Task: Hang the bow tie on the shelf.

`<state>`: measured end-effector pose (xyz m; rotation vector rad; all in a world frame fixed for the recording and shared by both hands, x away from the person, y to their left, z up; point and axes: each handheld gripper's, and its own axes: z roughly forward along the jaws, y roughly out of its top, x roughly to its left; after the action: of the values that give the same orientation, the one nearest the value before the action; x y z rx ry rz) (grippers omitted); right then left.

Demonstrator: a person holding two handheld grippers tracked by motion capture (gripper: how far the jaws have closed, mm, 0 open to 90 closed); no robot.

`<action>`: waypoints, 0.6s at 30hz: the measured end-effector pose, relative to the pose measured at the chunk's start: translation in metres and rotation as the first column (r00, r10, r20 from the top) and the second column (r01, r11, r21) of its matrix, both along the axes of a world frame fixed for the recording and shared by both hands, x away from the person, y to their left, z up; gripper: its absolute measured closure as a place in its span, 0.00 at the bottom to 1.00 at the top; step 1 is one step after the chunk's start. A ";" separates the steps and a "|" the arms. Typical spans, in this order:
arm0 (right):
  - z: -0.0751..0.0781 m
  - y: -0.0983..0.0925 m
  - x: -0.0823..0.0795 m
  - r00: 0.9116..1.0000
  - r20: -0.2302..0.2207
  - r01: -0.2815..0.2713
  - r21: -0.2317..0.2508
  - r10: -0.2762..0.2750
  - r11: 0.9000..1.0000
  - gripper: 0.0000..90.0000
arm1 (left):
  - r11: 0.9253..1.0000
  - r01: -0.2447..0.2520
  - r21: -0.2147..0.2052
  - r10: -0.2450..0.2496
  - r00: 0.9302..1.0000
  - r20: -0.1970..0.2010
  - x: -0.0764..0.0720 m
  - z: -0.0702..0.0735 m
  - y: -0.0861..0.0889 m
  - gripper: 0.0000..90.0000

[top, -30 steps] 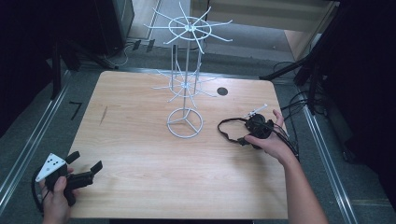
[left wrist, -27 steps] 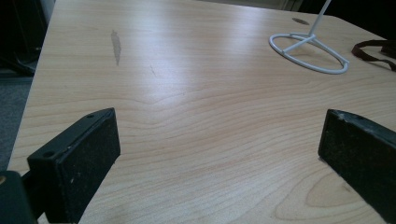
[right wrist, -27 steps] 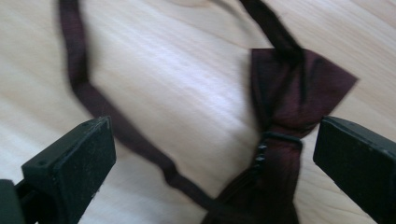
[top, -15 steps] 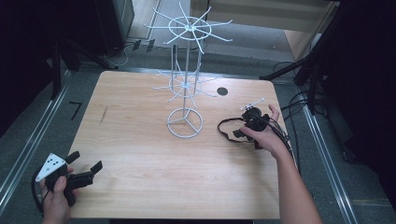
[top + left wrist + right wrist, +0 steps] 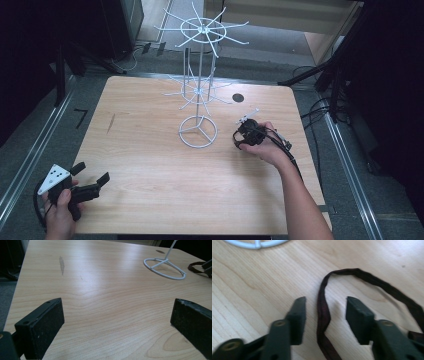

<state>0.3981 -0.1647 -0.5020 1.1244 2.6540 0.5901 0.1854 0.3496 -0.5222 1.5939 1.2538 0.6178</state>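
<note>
Left gripper point(image 5: 90, 182) idles at bench's near left corner, jaws wide, nothing between; wire rack point(image 5: 198, 131) mid-bench awaits hanging; right gripper point(image 5: 325, 306) near right edge, jaws just closing around dark strap point(image 5: 323, 310), not yet pinching

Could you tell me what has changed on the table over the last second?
The right gripper slid left toward the white wire stand, and its jaws have just been closing around the dark band, pads not yet pressing. The left gripper and stand stayed put.
</note>
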 end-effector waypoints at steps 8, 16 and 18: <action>-0.005 0.007 0.003 0.998 -0.060 -0.016 -0.028 0.014 0.999 0.98 | 1.000 0.001 -0.002 -0.001 1.000 -0.001 0.000 0.000 0.000 0.00; 0.010 0.004 0.006 0.995 0.092 0.024 0.024 -0.026 0.999 0.60 | 1.000 0.000 -0.002 0.000 1.000 0.000 0.000 0.000 0.000 0.00; 0.014 -0.003 0.009 0.988 0.126 0.081 0.042 -0.086 0.996 0.41 | 1.000 0.000 -0.004 0.000 1.000 0.000 0.000 0.000 0.000 0.00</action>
<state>0.4070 -0.1672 -0.4881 1.1606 2.4846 0.6742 0.1855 0.3498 -0.5223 1.5908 1.2547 0.6152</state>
